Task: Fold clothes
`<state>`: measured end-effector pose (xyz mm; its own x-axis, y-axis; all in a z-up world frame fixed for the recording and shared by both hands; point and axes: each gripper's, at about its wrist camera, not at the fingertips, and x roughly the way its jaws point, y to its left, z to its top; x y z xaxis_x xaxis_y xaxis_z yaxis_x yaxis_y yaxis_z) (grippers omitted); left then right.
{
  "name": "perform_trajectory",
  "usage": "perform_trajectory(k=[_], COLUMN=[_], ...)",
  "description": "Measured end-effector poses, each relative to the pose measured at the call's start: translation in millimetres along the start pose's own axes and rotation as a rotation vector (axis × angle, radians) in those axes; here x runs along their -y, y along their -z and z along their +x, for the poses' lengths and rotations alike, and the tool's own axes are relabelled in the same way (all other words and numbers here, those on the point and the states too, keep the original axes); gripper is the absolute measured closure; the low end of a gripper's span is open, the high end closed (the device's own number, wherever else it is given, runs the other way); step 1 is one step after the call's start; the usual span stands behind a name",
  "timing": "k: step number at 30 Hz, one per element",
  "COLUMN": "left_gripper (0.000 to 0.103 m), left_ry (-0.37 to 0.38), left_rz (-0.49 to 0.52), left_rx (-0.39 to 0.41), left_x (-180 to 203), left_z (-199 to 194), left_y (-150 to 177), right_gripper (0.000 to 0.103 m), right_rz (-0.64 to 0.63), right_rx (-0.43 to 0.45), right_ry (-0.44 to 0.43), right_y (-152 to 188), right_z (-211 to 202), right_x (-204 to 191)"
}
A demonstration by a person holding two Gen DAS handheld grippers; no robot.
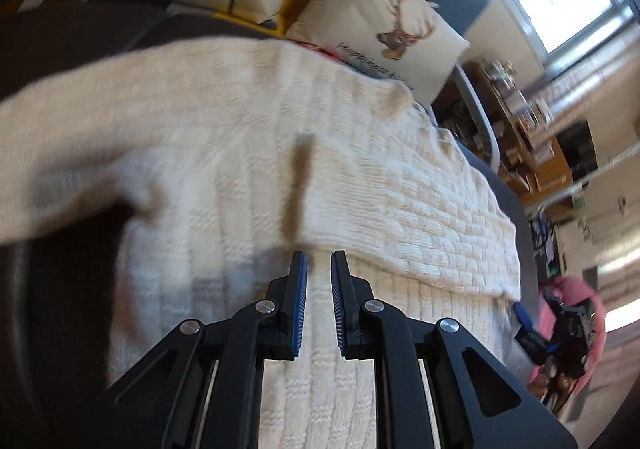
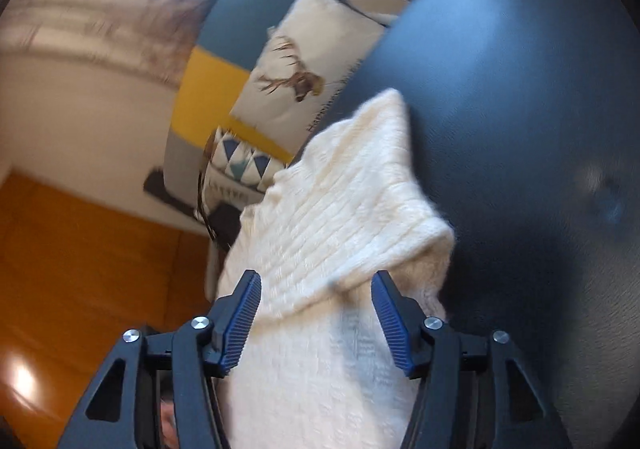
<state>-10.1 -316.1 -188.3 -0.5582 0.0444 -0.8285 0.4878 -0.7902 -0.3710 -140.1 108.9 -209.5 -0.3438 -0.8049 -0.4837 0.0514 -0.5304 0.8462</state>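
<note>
A cream knitted sweater [image 1: 256,153] lies spread over the dark surface [image 1: 72,45], reaching to its far edge beside a stag-print cushion [image 1: 384,29]. The left gripper [image 1: 319,269] sits over a folded edge with its jaws nearly closed, a narrow gap between them; whether they pinch the knit I cannot tell. The right gripper [image 2: 316,289] has its jaws wide apart either side of a raised cuff of the sweater [image 2: 340,217], holding nothing

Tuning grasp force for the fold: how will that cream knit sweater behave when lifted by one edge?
Likely floppy: the sweater already drapes in soft folds, and its end curls over between the right fingers. The thick cable knit suggests some bulk, so it may sag and stretch. The fuzzy texture should grip the ribbed pads rather than slip.
</note>
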Motion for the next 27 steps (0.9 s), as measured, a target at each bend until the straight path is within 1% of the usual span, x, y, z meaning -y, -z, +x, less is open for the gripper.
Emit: perform_trajectory(k=[2,4,6,8,10,12,13,14,15,16,18,19,21,22,24,25,27], left_gripper=[0.090,0.090,0.090,0.089,0.088,0.088,0.088,0.088,0.088,0.088,0.087,0.081,0.079,0.079,0.079,0.079,0.078], left_ry=[0.010,0.021,0.031,0.040,0.047,0.040,0.035,0.030,0.030,0.030,0.049,0.064,0.095,0.101,0.098,0.100,0.114], left_rz=[-0.037,-0.073,-0.110,-0.138,-0.125,-0.102,-0.093,-0.094,-0.102,-0.110,-0.135,-0.146,-0.151,-0.143,-0.121,-0.111,-0.106], left_rx=[-0.007,-0.014,-0.021,-0.027,-0.029,-0.024,-0.021,-0.017,-0.010,-0.003,0.018,0.026,0.032,0.025,0.010,0.001,-0.045], left_x=[-6.4,-12.8,-19.1,-23.6,-19.5,-14.0,-11.8,-12.1,-14.7,-17.3,-26.7,-31.6,-37.9,-38.5,-36.2,-34.6,-31.2], left_z=[-0.2,-0.3,-0.5,-0.5,-0.6,0.3,1.0,1.3,0.0,-1.2,-8.3,-12.6,-19.6,-20.4,-18.5,-15.0,-2.7], left_y=[2.8,5.5,8.3,10.6,10.1,8.1,6.6,3.9,0.8,-2.4,-8.6,-11.4,-16.9,-20.7,-26.7,-30.3,-36.5], right_gripper=[0.042,0.042,0.042,0.050,0.080,0.086,0.092,0.093,0.093,0.093,0.093,0.093,0.093,0.092,0.092,0.092,0.090], right_rz=[0.049,0.022,-0.017,-0.074,-0.191,-0.356,-0.445,-0.520,-0.579,-0.614,-0.615,-0.599,-0.561,-0.535,-0.503,-0.496,-0.489], right_rx=[0.026,0.059,0.061,0.059,0.055,0.066,0.068,0.066,0.064,0.066,0.083,0.092,0.097,0.092,0.077,0.068,0.044], right_ry=[0.030,0.076,0.135,0.207,0.352,0.502,0.578,0.637,0.679,0.699,0.676,0.648,0.592,0.558,0.524,0.519,0.511], right_y=[-4.9,-10.3,-14.0,-16.3,-12.3,-2.7,3.0,8.8,14.0,16.9,15.7,12.3,4.7,0.8,-4.0,-5.0,-3.8], right_z=[5.2,9.3,14.2,18.5,21.8,25.3,29.6,35.0,39.4,41.4,37.8,33.3,26.0,23.8,25.0,29.1,33.4], right_x=[4.6,2.1,-1.5,-6.7,-19.2,-33.3,-39.8,-43.3,-45.1,-46.9,-49.7,-49.6,-47.1,-44.1,-39.9,-39.0,-35.2])
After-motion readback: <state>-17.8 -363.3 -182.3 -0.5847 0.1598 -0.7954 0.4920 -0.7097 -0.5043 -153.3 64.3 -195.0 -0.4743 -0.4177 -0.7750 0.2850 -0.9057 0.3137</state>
